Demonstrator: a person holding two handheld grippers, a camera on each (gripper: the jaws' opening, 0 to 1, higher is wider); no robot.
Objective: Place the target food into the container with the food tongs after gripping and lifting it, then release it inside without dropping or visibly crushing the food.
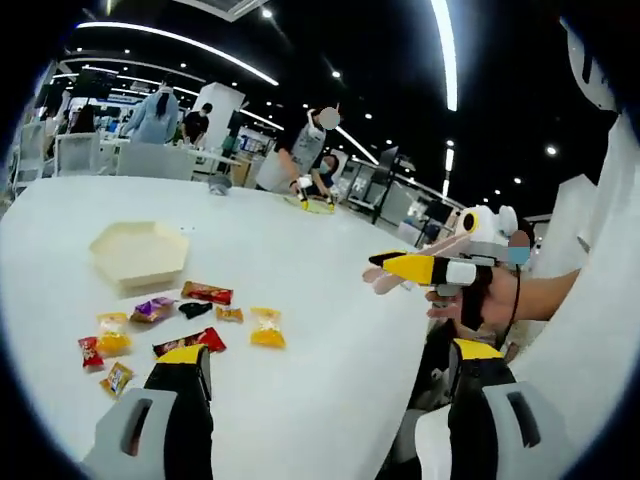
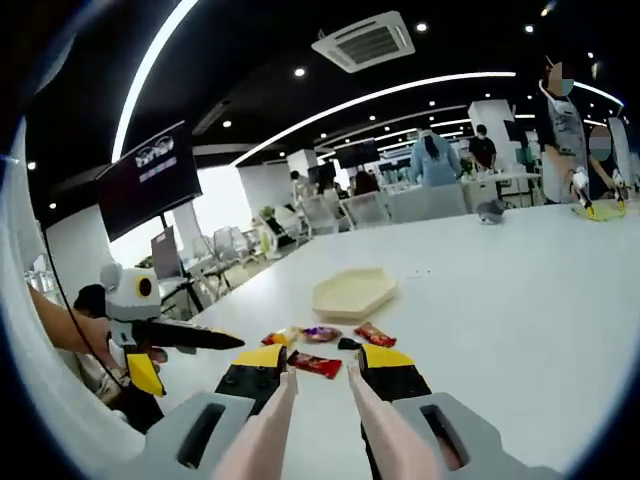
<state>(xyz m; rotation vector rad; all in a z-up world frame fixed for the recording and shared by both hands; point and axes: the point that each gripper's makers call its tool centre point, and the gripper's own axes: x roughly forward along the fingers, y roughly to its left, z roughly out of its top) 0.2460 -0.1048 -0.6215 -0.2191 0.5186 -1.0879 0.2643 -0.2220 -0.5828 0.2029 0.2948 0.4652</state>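
Note:
Several wrapped snacks lie on the white table [image 1: 330, 230]: a red packet [image 1: 207, 292], a purple one [image 1: 152, 309], a yellow one [image 1: 266, 328]. Just beyond them sits a cream hexagonal container [image 1: 138, 252], with nothing in it. My left gripper [image 1: 330, 352] is wide open above the table's near edge, holding nothing. My right gripper [image 2: 323, 358] is shut on pink food tongs [image 2: 270, 420], whose two arms stand apart and point at a red packet [image 2: 315, 364] in front of the container [image 2: 353, 292]. In the left gripper view the right gripper [image 1: 400, 270] hovers off the table's right side.
The left gripper [image 2: 190, 362] shows at the left of the right gripper view, held by a hand. Across the table a person works with other grippers over a yellow mat [image 1: 318, 205]. Chairs [image 2: 345, 210] and more tables stand behind.

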